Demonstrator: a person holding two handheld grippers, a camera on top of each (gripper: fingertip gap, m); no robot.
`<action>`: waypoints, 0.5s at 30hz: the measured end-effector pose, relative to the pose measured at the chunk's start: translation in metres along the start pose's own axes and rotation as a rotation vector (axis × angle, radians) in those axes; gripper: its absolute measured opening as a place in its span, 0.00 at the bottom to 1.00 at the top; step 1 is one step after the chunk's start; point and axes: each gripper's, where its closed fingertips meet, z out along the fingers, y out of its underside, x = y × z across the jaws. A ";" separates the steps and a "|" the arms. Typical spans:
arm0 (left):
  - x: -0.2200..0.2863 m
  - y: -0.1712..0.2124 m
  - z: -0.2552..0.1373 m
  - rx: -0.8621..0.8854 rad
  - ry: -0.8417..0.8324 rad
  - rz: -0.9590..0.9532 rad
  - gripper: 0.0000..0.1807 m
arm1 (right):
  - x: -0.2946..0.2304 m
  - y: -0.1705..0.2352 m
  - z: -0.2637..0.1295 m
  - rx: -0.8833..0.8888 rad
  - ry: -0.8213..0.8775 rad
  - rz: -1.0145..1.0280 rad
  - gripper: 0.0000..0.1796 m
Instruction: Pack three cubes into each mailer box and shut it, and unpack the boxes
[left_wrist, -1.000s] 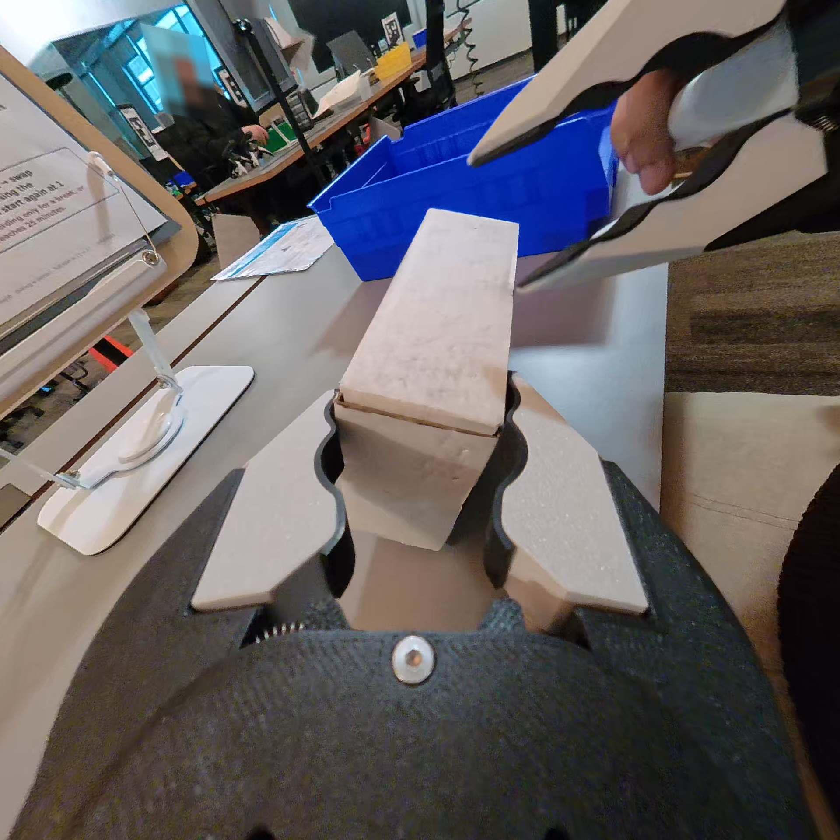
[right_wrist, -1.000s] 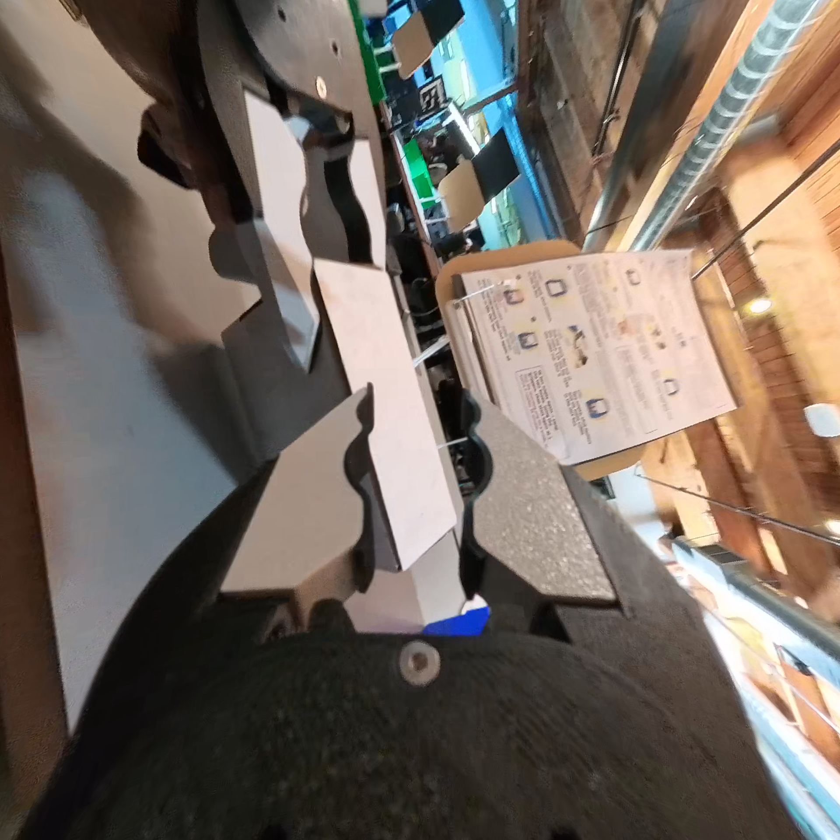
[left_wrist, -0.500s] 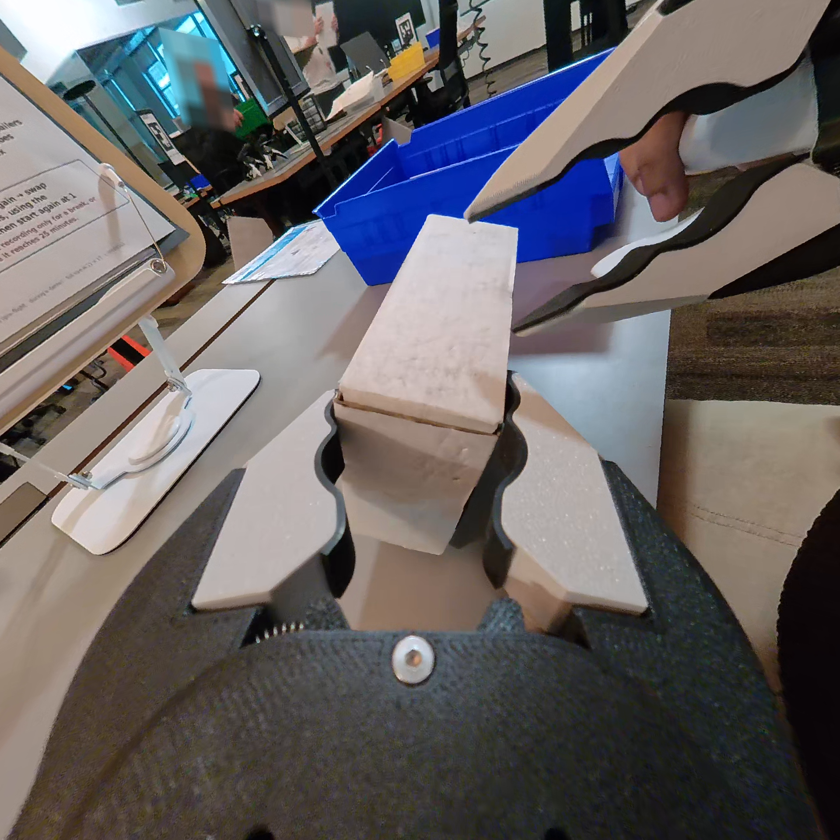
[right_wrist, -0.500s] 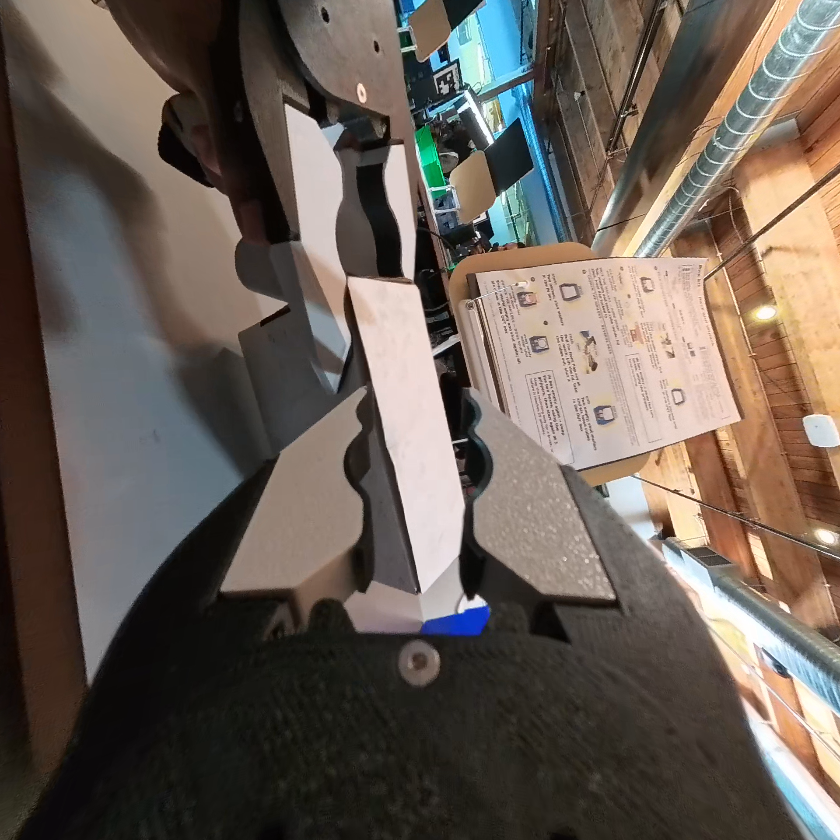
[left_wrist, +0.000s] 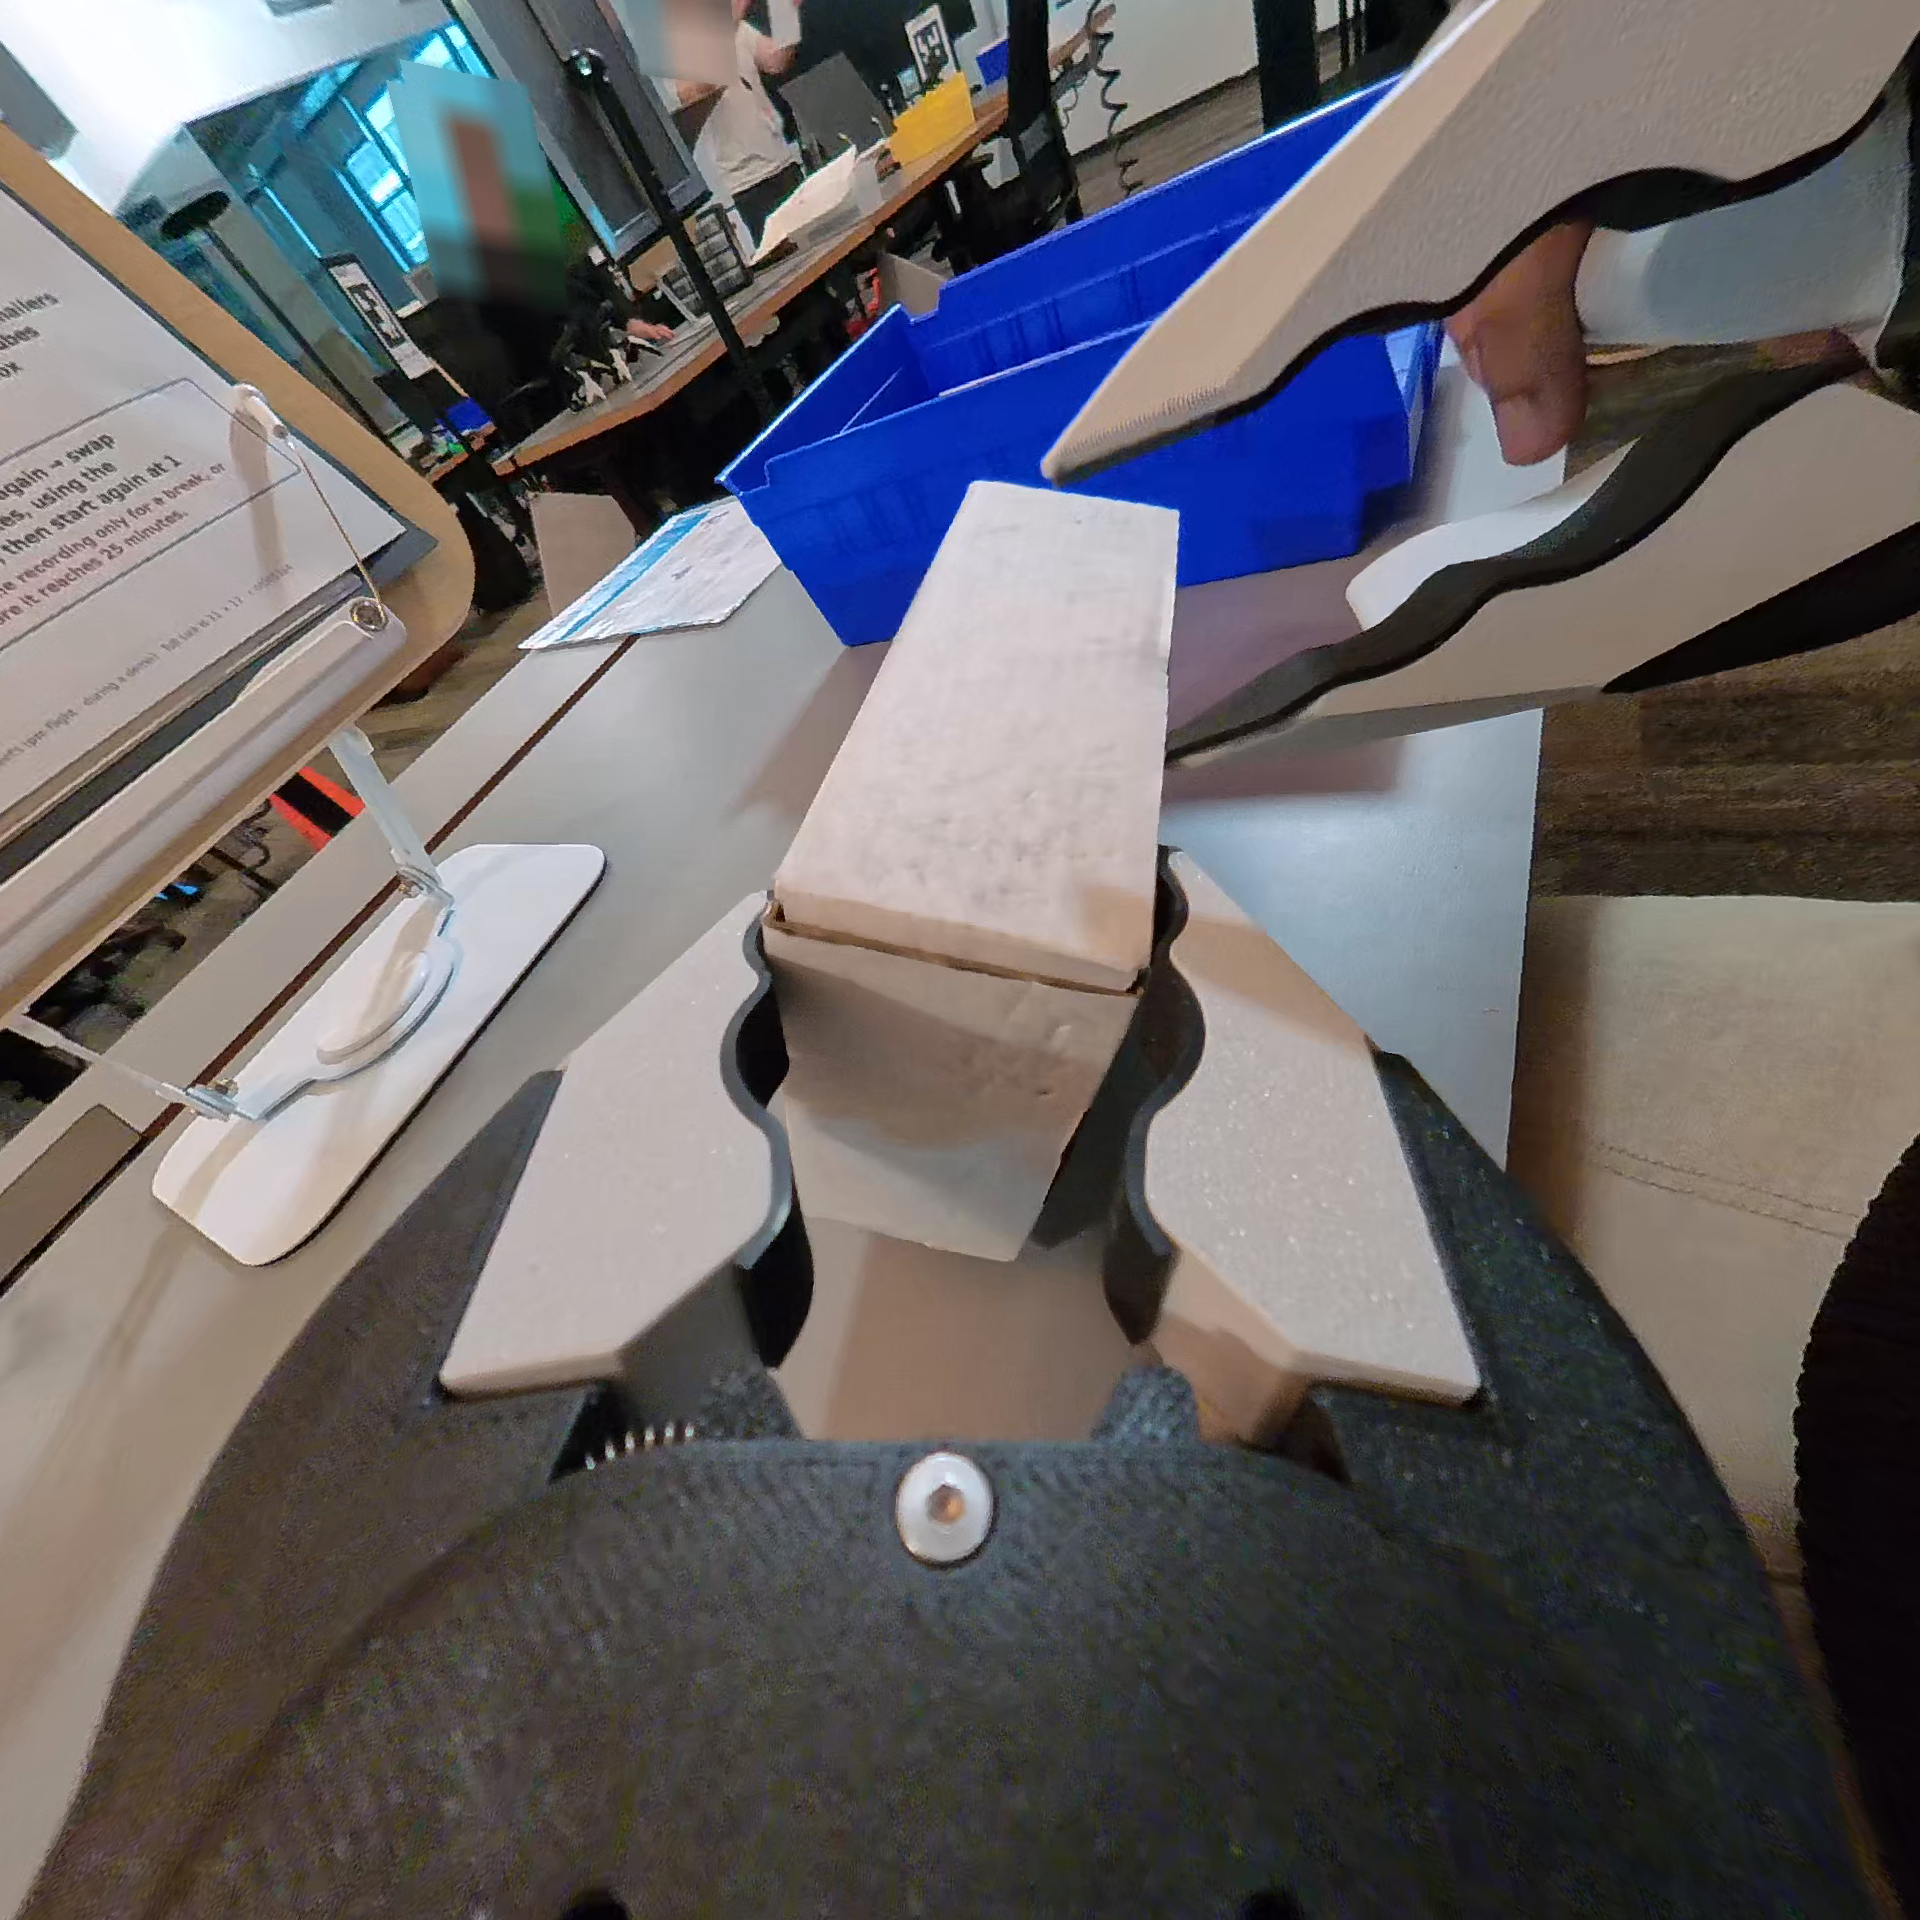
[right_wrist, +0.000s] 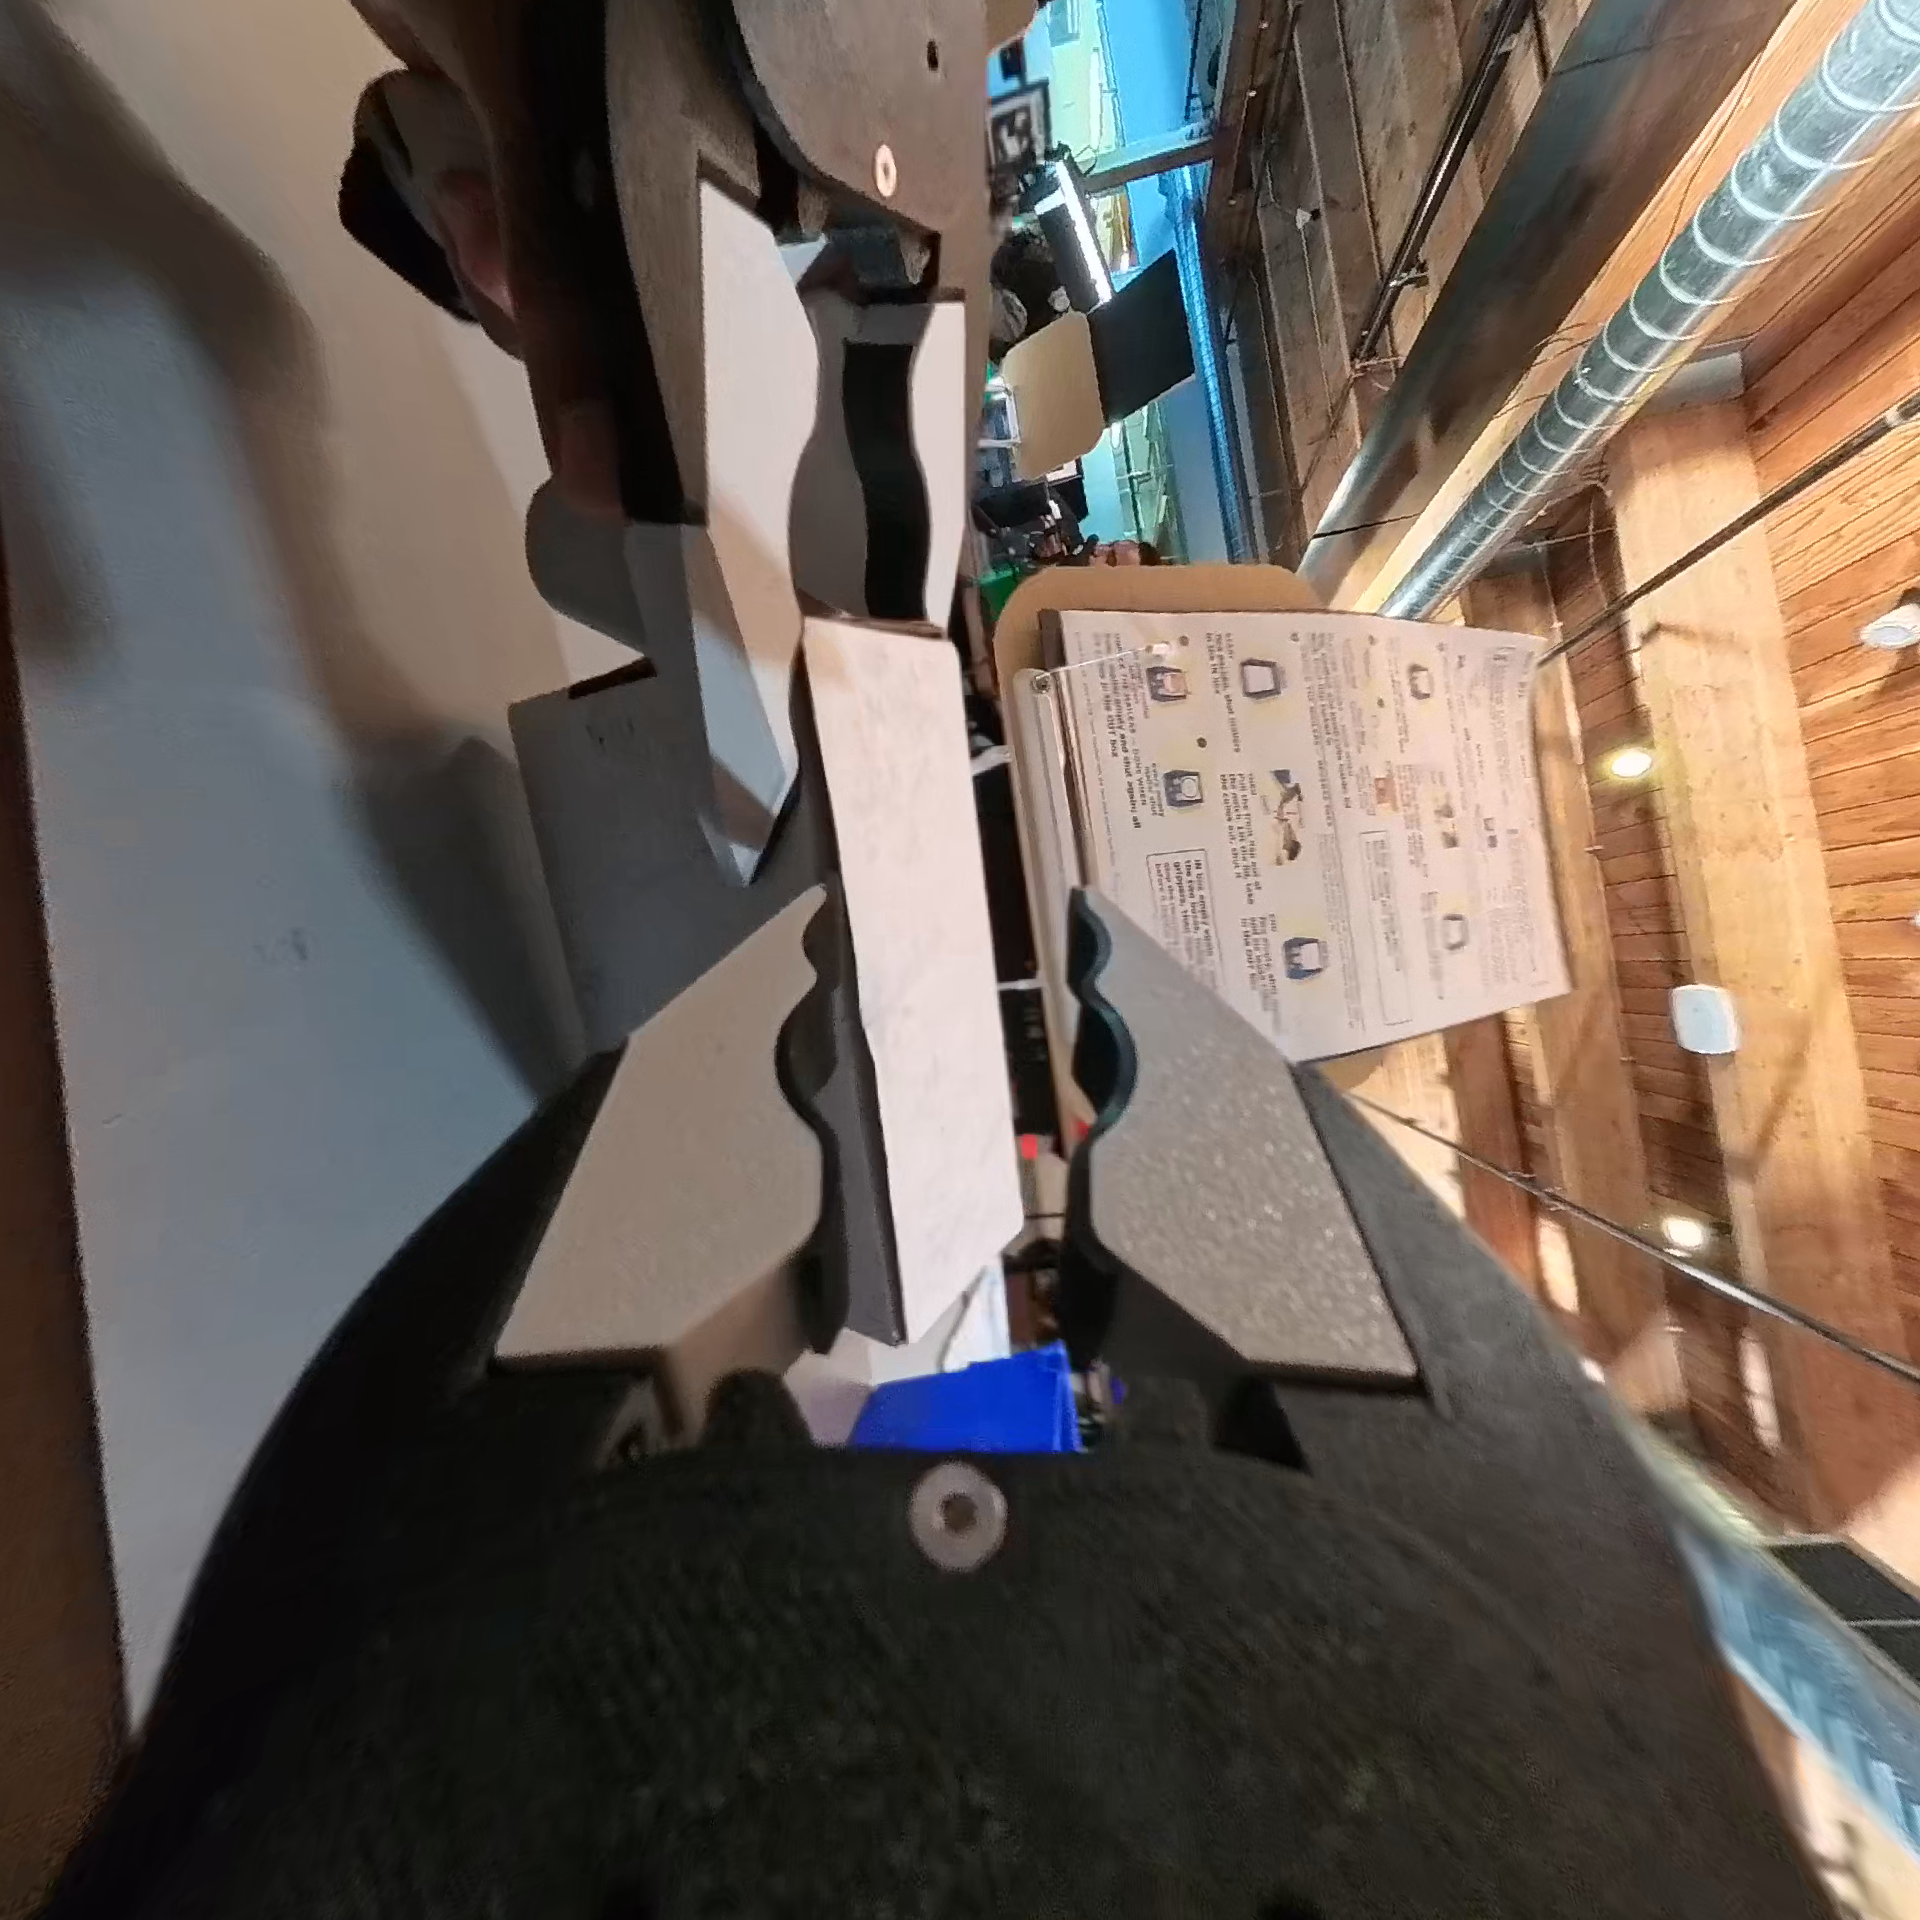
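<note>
A white mailer box (left_wrist: 997, 727) with its lid shut is held above the grey table (left_wrist: 644, 790). My left gripper (left_wrist: 961, 894) is shut on the box's near end, and the box sticks out forward from it. My right gripper (left_wrist: 1112, 608) is open at the box's far end, one finger above the lid and one beside it. In the right wrist view the box (right_wrist: 914, 935) lies between my right gripper's (right_wrist: 945, 899) open fingers, with a gap on one side, and the left gripper's fingers (right_wrist: 743, 582) hold it farther off. No cubes are in view.
A blue bin (left_wrist: 1039, 416) stands on the table behind the box. An instruction sheet on a clear stand (left_wrist: 312, 987) is at the left, and shows in the right wrist view (right_wrist: 1299, 831). A paper sheet (left_wrist: 665, 582) lies near the bin. The table's edge (left_wrist: 1522, 935) is at the right.
My right gripper has come lower and closer around the box's far end, still open. My left gripper keeps its hold on the box and has hardly moved.
</note>
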 end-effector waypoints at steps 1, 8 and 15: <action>0.000 0.000 0.000 -0.003 -0.002 0.004 0.37 | 0.001 0.000 0.000 -0.009 0.015 -0.039 0.23; 0.000 0.003 0.001 -0.024 -0.004 -0.011 0.36 | 0.008 -0.003 -0.001 -0.048 0.081 -0.114 0.22; -0.001 0.005 0.003 -0.061 -0.040 0.037 0.36 | 0.008 0.002 0.000 -0.074 0.046 -0.040 0.22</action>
